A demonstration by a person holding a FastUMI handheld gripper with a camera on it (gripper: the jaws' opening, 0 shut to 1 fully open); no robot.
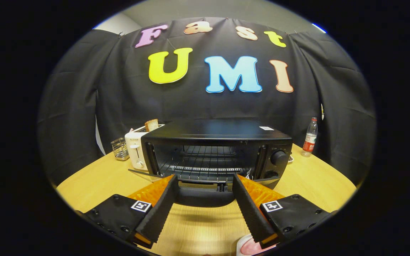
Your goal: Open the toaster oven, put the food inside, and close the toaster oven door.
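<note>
Jaws (203, 179) spread wide and released, nothing held between them; each tip lies over a front corner of the lowered toaster oven door (201, 196). Door is dropped flat toward the jaws, its dark handle edge lying between the two fingers, just above the wooden bench (94, 177). Whether the fingers touch the door cannot be told. Just beyond the tips, the black toaster oven (215, 151) stands open, wire rack (205, 163) visible in the cavity, nothing seen on it. Round control knob (279, 157) on the oven's right panel, a second knob below it. Beyond the left finger and beside the oven, a white pop-up toaster (135, 151) with a slice of bread (151, 124) standing up out of its slot; just left of that, a small wire basket (120, 148). Far off past the right finger, a clear plastic bottle (310, 138) with a red label stands upright at the bench edge. Close under the right finger, a pink item (249, 247) on something white, partly hidden; cannot identify it.
</note>
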